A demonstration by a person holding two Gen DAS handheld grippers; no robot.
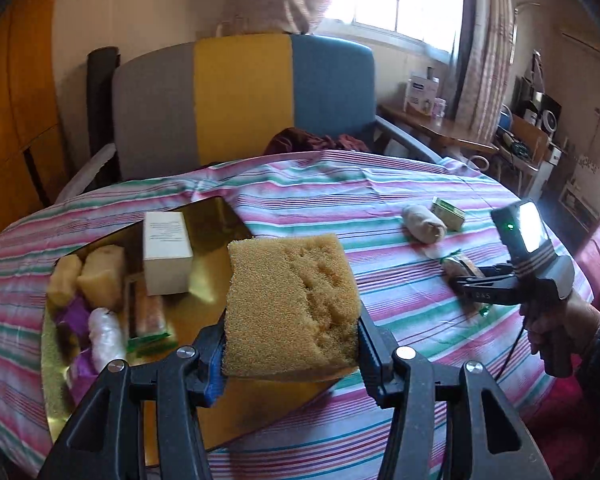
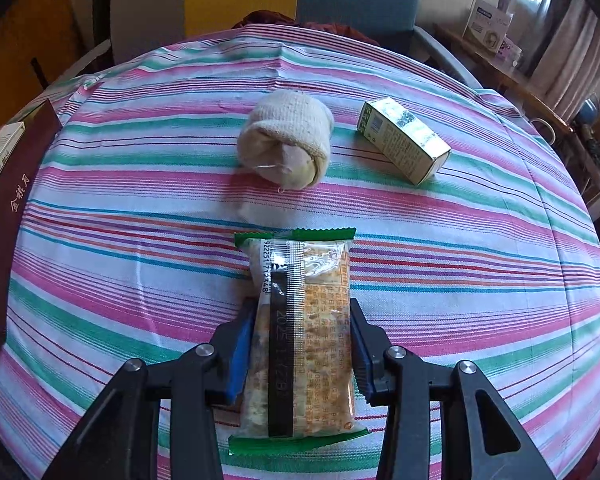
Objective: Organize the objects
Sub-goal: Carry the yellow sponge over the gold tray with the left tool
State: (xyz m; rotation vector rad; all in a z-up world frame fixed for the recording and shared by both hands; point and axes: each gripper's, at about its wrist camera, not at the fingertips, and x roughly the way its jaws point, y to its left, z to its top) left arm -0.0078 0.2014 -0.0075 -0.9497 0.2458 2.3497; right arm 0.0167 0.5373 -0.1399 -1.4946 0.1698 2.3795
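Observation:
My left gripper (image 1: 291, 334) is shut on a yellow-brown sponge (image 1: 290, 304) and holds it over the gold tray (image 1: 216, 232) on the striped table. The tray holds a white box (image 1: 166, 254), two pale sponge pieces (image 1: 100, 276), a snack packet (image 1: 148, 320), a white wrapped roll (image 1: 106, 332) and purple wrappers. My right gripper (image 2: 302, 340) is shut on a green-edged cracker packet (image 2: 300, 332) lying on the cloth; it also shows in the left wrist view (image 1: 466, 276). A rolled beige sock (image 2: 286, 144) and a green-and-silver box (image 2: 404, 140) lie beyond it.
A striped cloth (image 2: 480, 260) covers the round table. A grey, yellow and blue chair (image 1: 244, 104) stands behind it with dark red fabric on the seat. A side table with boxes (image 1: 424, 96) stands at the right by the window. The tray's dark red side (image 2: 8, 216) is at the far left.

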